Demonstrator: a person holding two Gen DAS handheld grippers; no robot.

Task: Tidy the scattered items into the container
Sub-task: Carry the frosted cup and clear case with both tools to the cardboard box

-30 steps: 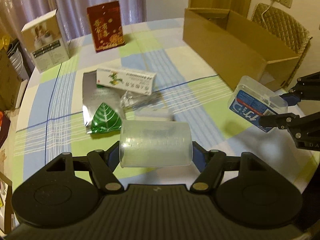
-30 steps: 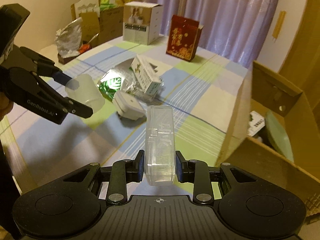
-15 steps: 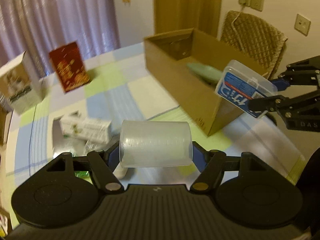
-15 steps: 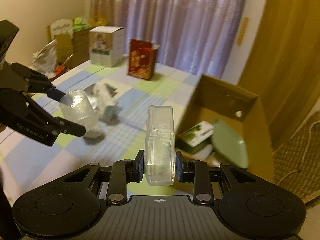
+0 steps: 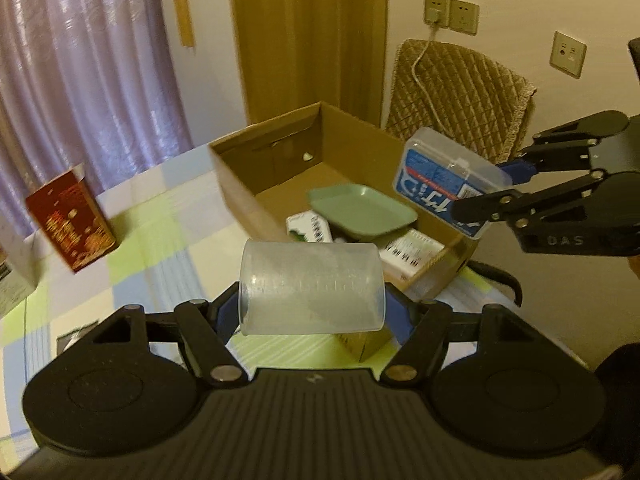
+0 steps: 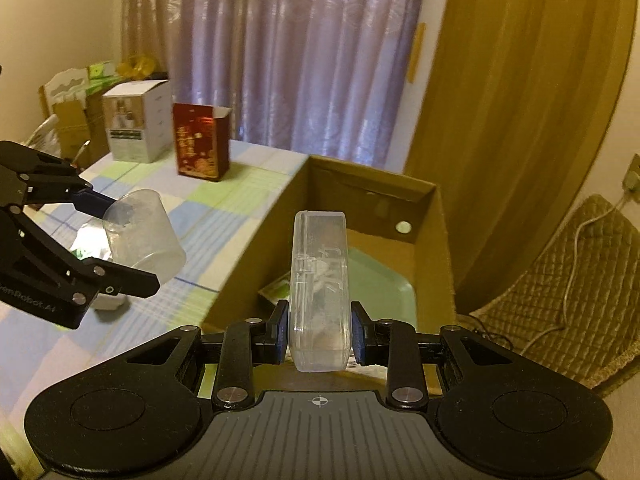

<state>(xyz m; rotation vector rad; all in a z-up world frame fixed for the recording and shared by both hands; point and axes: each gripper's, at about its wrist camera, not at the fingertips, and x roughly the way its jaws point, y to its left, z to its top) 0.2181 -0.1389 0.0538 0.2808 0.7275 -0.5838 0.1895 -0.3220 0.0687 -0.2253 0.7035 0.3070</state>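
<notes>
While both grippers are hanging above the checked tablecloth (image 5: 160, 240), the scene is reading left to right as follows.

Red box: a red gift box (image 5: 72, 220) is standing upright on the cloth, well apart from the carton; in the right wrist view a white box (image 6: 134, 120) is standing just beside it.

Left gripper: the left gripper (image 5: 312, 308) is clamping a frosted plastic cup (image 5: 312, 288) lying sideways between its blue pads, over the table near the carton's near corner.

Container: the open cardboard box (image 5: 240, 184) is sitting on the table, holding a green tray (image 5: 360, 210) that is resting tilted over a green-and-white packet (image 5: 310, 230) and another printed white packet (image 5: 408, 250).

Right gripper: the right gripper (image 6: 319, 332) is gripping a clear plastic case (image 6: 320, 280) with a blue label, held on edge above the carton's near right rim.

Background: a quilted chair (image 5: 456, 96) is standing behind the carton, by the wall sockets (image 5: 450, 14).
</notes>
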